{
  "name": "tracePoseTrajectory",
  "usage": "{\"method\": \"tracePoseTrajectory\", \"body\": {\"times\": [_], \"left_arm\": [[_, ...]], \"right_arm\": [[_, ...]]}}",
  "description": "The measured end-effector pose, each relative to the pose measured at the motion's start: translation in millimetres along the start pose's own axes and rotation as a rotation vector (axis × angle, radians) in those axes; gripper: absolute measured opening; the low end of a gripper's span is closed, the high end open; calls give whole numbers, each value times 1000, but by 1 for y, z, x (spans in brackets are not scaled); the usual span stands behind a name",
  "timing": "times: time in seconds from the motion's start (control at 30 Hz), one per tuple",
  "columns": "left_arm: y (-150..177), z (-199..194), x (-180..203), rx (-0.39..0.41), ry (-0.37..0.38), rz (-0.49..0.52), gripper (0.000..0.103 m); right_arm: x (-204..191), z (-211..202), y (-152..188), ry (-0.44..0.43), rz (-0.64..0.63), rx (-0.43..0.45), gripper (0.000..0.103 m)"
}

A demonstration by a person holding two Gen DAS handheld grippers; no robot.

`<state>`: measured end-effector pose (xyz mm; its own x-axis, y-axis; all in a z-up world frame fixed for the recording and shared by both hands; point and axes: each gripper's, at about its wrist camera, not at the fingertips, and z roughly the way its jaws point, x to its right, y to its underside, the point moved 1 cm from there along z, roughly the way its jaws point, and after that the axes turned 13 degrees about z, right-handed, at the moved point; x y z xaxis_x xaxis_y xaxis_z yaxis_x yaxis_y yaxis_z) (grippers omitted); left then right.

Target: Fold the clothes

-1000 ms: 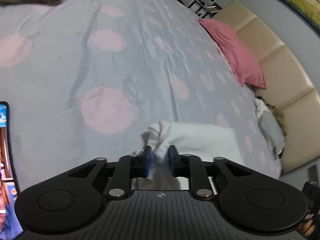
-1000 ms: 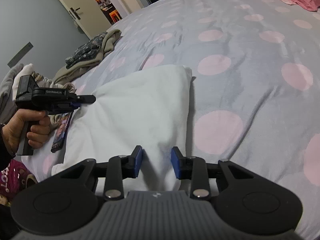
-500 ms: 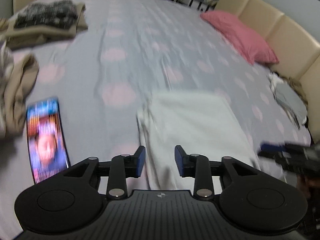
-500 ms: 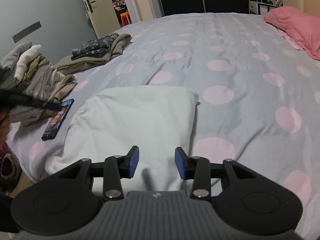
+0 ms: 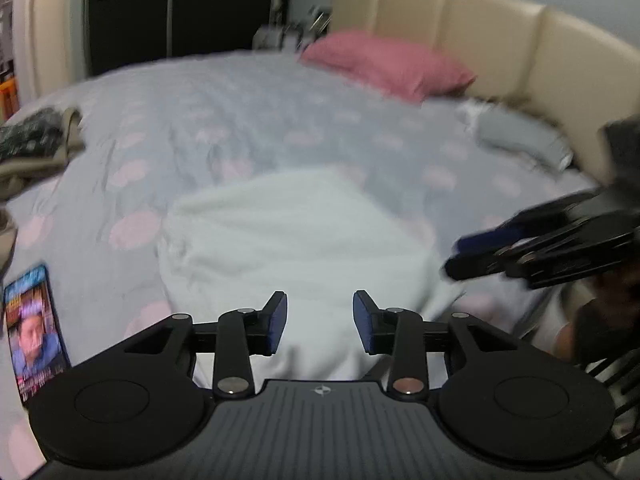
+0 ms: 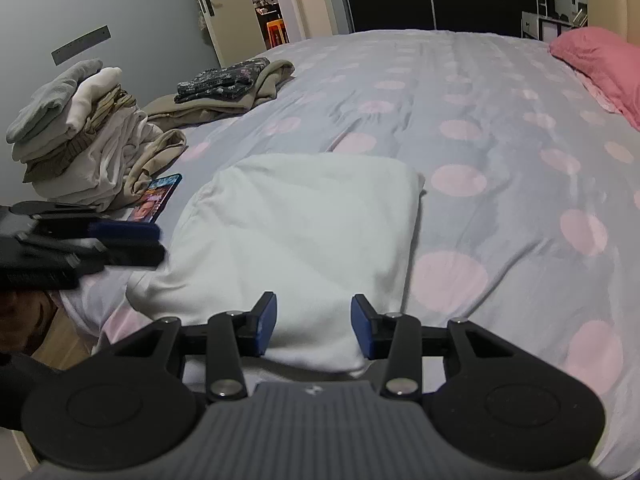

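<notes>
A white garment (image 5: 296,240) lies folded into a flat rectangle on the grey bedcover with pink dots (image 6: 500,160). My left gripper (image 5: 318,322) hovers over its near edge. The jaws are opening and the cloth lies below them, not pinched. My right gripper (image 6: 313,328) stands open above the near edge of the same white garment (image 6: 304,240), gripping nothing. Each gripper shows in the other's view: the right gripper (image 5: 460,256) off the garment's right side, the left gripper (image 6: 160,245) off its left side.
A lit phone (image 6: 156,196) lies left of the garment. A stack of folded clothes (image 6: 80,136) and a dark patterned and beige heap (image 6: 228,84) sit at the left. A pink pillow (image 5: 384,64) and a grey garment (image 5: 516,140) lie by the beige headboard (image 5: 500,40).
My left gripper let go of the garment's corner, pulled back and rolled level, with its jaws wider. The right gripper drew back and up a little, and its jaws widened too.
</notes>
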<state>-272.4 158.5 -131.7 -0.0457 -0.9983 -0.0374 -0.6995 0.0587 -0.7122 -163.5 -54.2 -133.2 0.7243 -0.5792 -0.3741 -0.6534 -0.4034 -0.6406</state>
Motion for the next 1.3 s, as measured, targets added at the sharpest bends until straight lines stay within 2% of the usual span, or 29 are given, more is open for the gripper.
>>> {"method": "tracePoseTrajectory", "body": {"times": [0.13, 0.17, 0.23, 0.27, 0.43, 0.57, 0.93, 1.03, 1.1, 1.3], "left_arm": [[28, 13, -23, -148, -25, -148, 25], [34, 6, -35, -163, -69, -193, 19], [47, -8, -59, -195, -158, -285, 19], [54, -15, -70, -209, -201, -329, 19], [61, -34, -88, -200, -289, -388, 19], [52, -33, -75, -185, -262, -348, 25], [50, -24, -66, -184, -221, -367, 26], [48, -22, -65, -182, -213, -375, 26], [45, -20, -66, -168, -198, -389, 26], [26, -15, -69, -96, -175, -387, 45]], "right_arm": [[-2, -3, 3, 11, -26, -2, 46], [-1, -4, 4, 13, -30, 1, 47], [0, -6, 4, 14, -28, 5, 47], [0, -5, 3, 14, -22, 5, 47], [-3, 1, 3, 16, -16, -8, 47], [-6, 1, 8, 30, -31, -16, 47], [-9, 4, 15, 54, -37, -25, 49], [-7, 3, 15, 62, -34, -20, 56], [-5, 3, 15, 72, -25, -11, 67], [5, 7, 6, 81, 41, -12, 67]]}}
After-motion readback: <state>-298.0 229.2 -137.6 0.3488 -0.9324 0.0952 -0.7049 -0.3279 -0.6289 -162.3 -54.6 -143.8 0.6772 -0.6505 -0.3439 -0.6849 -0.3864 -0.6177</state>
